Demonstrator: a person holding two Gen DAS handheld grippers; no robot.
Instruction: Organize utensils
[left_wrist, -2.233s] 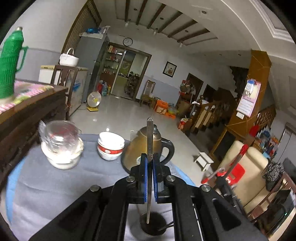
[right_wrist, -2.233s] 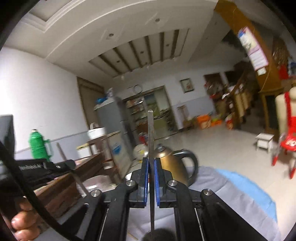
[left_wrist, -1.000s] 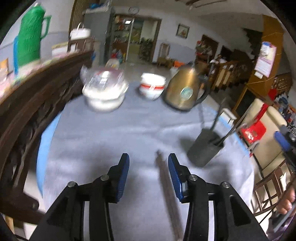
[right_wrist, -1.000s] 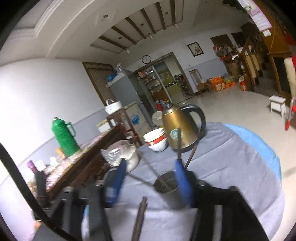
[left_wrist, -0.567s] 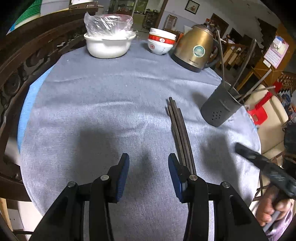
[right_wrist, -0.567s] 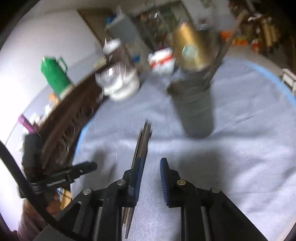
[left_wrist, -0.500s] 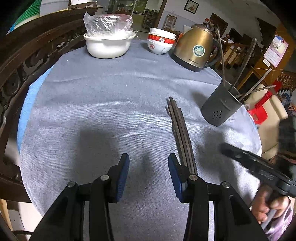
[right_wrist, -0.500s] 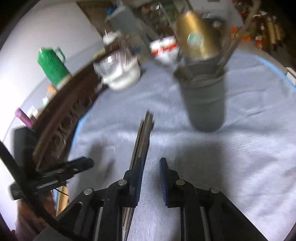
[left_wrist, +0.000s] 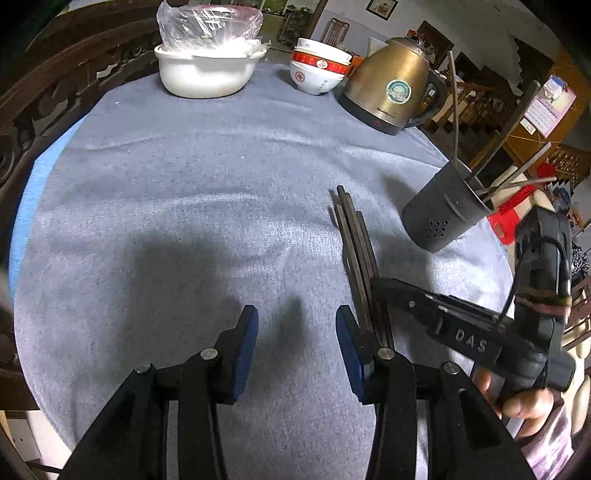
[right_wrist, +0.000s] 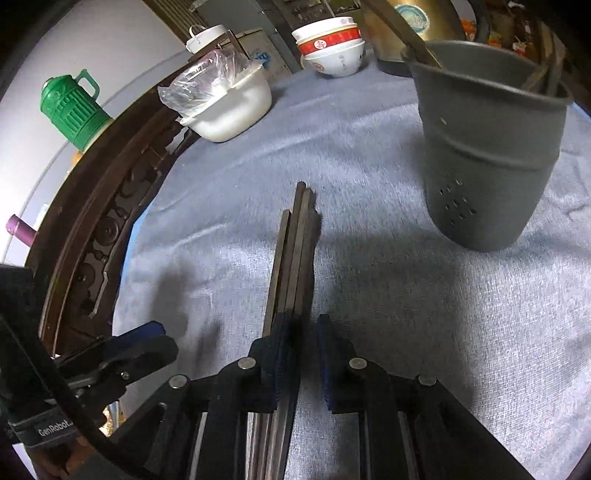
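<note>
The right gripper (right_wrist: 300, 334), jaws narrowed but not visibly clamped, straddles chopsticks (right_wrist: 293, 254) lying lengthwise toward the table's far edge, left of the holder (right_wrist: 487, 147), while the left gripper (left_wrist: 295, 332) hangs apart, empty.

Light falls from overhead, soft and even, onto the grey cloth (left_wrist: 207, 177) over the bench. Just this side of the chopsticks (left_wrist: 356, 254), a broad dim shadow pools on the cloth, darkest right under the left tool (left_wrist: 295, 349). The plastic wrap on the white pot (left_wrist: 208, 62), far beyond the chopsticks, throws a hard white glare. The kettle (left_wrist: 388, 81) shows a dull sheen. Both views bend strongly, black corners ringing each picture. In the right wrist view the grey holder (right_wrist: 487, 155) beside the chopsticks (right_wrist: 295, 258) looks slightly smeared at its rim, and the right tool (right_wrist: 301, 354) sits dark and underlit over a soft shadow.
</note>
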